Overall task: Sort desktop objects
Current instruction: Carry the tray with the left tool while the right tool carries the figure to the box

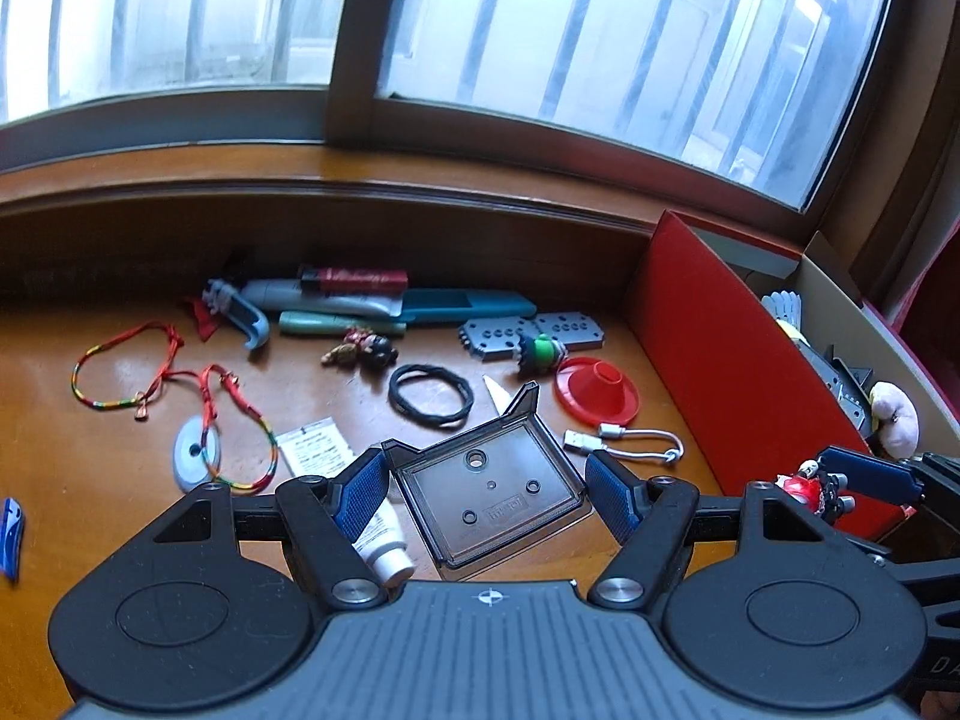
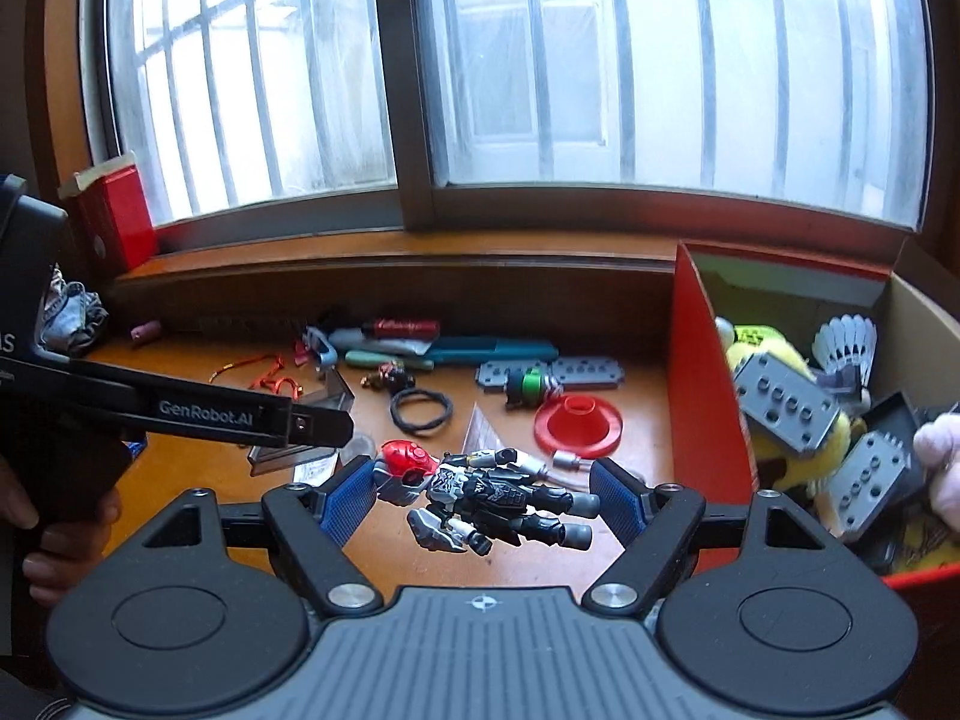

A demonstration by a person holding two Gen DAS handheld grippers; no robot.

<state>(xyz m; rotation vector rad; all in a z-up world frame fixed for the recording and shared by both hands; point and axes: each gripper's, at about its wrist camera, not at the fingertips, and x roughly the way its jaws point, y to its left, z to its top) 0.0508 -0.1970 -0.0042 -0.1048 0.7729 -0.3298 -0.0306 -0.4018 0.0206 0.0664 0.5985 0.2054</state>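
A smoky clear plastic tray point(image 1: 498, 480) sits tilted between the blue pads of my left gripper point(image 1: 489, 489), touching both; the gripper is shut on it above the wooden desk point(image 1: 90, 510). In the right wrist view this gripper point(image 2: 312, 423) shows from the side, and the tray point(image 2: 282, 459) pokes out below it. My right gripper point(image 2: 483, 498) is shut on a grey and black toy robot point(image 2: 480, 492) with a red head, held crosswise in the air by head and feet. It hovers left of the red cardboard box point(image 2: 702, 396). The left wrist view has the toy robot point(image 1: 804, 483) at the box's near corner.
On the desk lie a black hair tie point(image 1: 429, 390), a red cone disc point(image 1: 597, 390), a short USB cable point(image 1: 624, 441), grey studded plates point(image 1: 528, 333), string bracelets point(image 1: 120, 372), pens and tubes point(image 1: 360, 306). The box holds a shuttlecock point(image 2: 846, 342), yellow plush point(image 2: 756, 342), grey plates point(image 2: 780, 396).
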